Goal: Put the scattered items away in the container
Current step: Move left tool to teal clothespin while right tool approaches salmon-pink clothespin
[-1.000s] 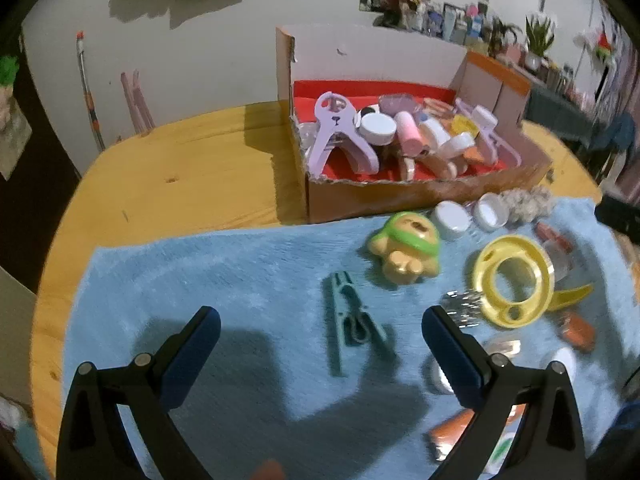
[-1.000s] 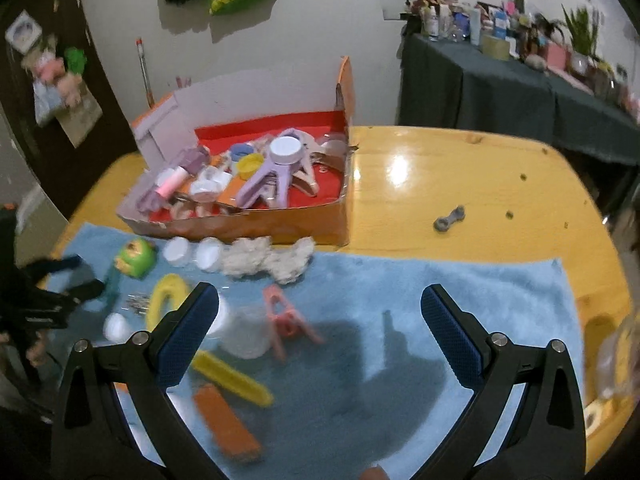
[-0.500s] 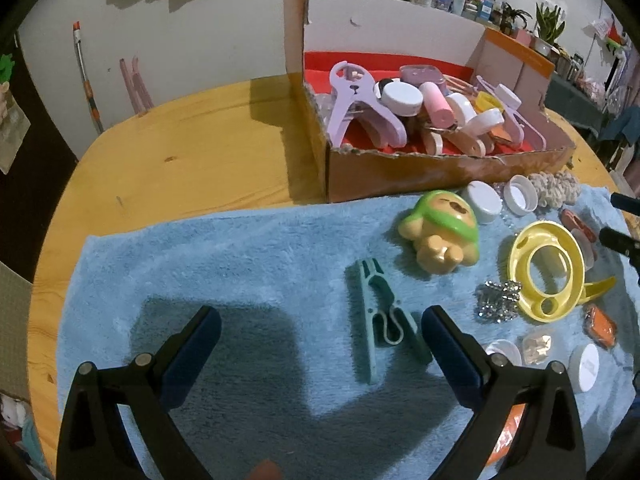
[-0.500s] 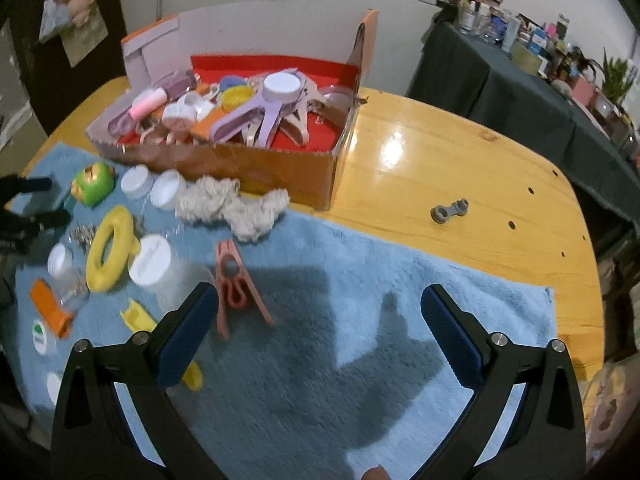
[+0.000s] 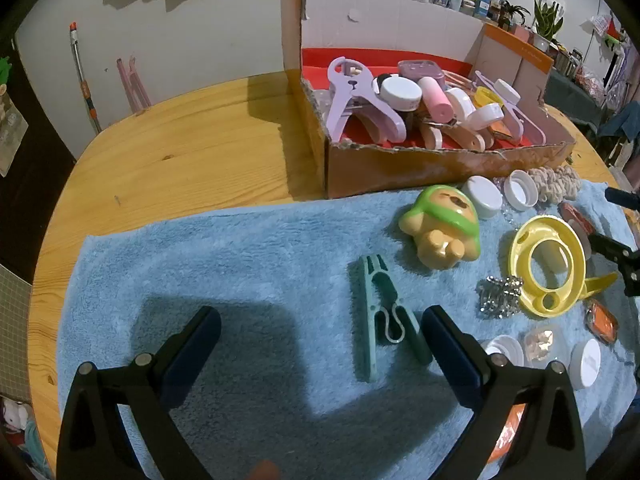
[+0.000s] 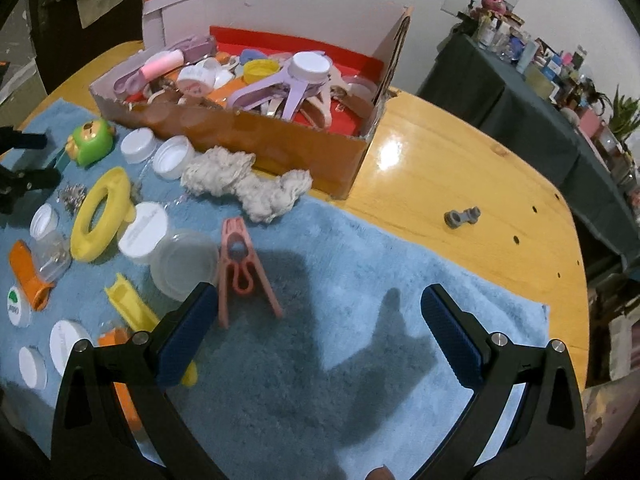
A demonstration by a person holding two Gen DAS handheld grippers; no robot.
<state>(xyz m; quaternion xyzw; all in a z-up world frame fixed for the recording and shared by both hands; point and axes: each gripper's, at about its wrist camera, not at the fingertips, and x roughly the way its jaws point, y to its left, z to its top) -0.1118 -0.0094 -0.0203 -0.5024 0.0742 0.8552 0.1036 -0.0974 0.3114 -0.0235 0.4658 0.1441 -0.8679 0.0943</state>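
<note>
Left gripper wide open, empty, over one teal clothespin, long axis toward the cardboard box, right gripper wide open, empty, near one salmon clothespin, blue towel.

wooden table | on it: blue towel, cardboard box, grey fitting (small, bare wood)
</note>
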